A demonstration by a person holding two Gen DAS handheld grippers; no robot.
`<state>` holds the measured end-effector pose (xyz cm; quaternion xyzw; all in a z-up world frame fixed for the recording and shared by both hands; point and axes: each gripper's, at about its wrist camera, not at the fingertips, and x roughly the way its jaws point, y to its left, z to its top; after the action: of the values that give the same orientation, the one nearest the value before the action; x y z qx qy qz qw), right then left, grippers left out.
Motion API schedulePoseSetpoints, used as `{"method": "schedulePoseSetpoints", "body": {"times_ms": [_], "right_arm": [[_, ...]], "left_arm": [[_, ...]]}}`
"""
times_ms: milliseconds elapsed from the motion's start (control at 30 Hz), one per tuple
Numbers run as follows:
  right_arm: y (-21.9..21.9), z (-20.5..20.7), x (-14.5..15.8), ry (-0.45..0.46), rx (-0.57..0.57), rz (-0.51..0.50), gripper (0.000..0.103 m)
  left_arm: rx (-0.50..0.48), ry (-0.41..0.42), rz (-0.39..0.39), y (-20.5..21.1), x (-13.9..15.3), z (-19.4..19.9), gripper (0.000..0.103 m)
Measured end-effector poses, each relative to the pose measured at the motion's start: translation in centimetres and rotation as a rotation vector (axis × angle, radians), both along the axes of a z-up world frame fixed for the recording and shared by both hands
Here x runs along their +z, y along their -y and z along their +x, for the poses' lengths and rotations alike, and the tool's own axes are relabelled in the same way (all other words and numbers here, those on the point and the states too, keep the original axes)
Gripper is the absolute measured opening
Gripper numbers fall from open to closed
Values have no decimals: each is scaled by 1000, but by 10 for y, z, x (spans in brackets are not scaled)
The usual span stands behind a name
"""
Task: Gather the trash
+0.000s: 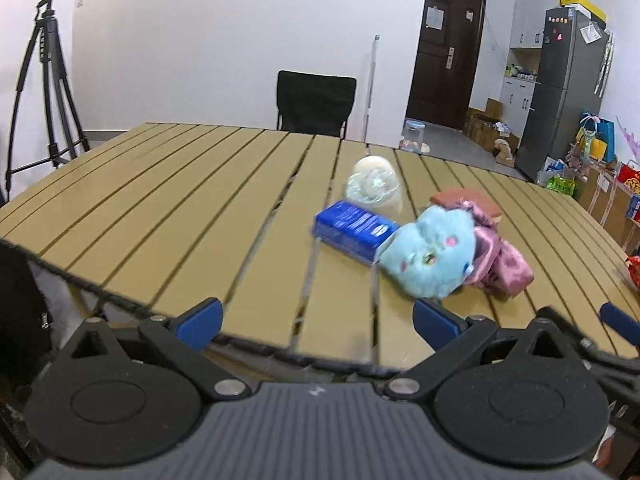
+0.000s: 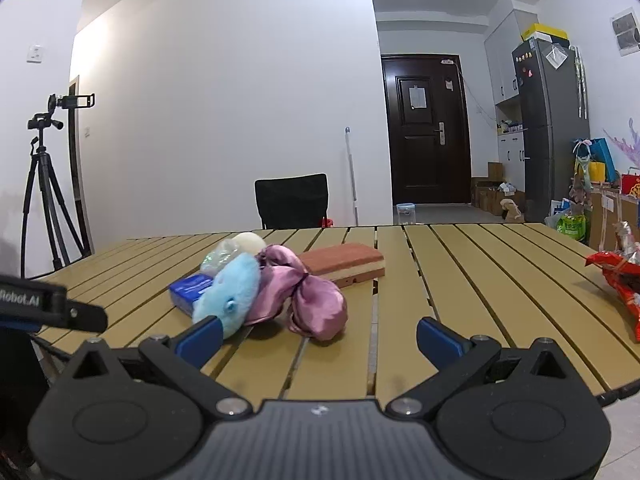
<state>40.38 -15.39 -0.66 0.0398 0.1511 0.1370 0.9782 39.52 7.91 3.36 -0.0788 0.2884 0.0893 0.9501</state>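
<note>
On the slatted tan table [image 1: 180, 208] [image 2: 480, 280] lies a cluster: a crumpled clear plastic cup [image 1: 374, 186] [image 2: 224, 256], a blue tissue pack [image 1: 352, 228] [image 2: 190, 288], a light blue plush toy [image 1: 432, 252] [image 2: 232, 296], a pink satin cloth [image 1: 504, 260] [image 2: 304, 300] and a red-brown block [image 2: 344, 264] [image 1: 468, 200]. A red snack wrapper [image 2: 620, 284] lies at the table's right edge. My left gripper [image 1: 318, 320] is open and empty at the near table edge. My right gripper [image 2: 320, 338] is open and empty, just short of the pink cloth.
A black chair [image 1: 316, 102] [image 2: 292, 200] stands behind the table. A tripod [image 1: 40, 92] [image 2: 44, 184] stands at the left. A fridge [image 2: 552, 128], boxes and bags crowd the right side of the room. The left gripper's body [image 2: 48, 308] shows in the right wrist view.
</note>
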Motion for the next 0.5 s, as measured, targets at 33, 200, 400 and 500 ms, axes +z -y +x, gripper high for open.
{"method": "schedulePoseSetpoints", "body": {"times_ms": [33,200,400,500], "right_arm": [[1,4,-2,-2,5,-1,103],[4,22,-12,-7,20,-19,103],[12,41,-22,-38,28,-35,103],[19,49,-26,-50,25,-25,103]], "left_arm": [[-3,3,-3,4,-1,6,103],[-22,27,-28,24,-2,28,103],[-40,39,-10,47,-8,56,103],[-44,29,-18,52,-14,67,103]]}}
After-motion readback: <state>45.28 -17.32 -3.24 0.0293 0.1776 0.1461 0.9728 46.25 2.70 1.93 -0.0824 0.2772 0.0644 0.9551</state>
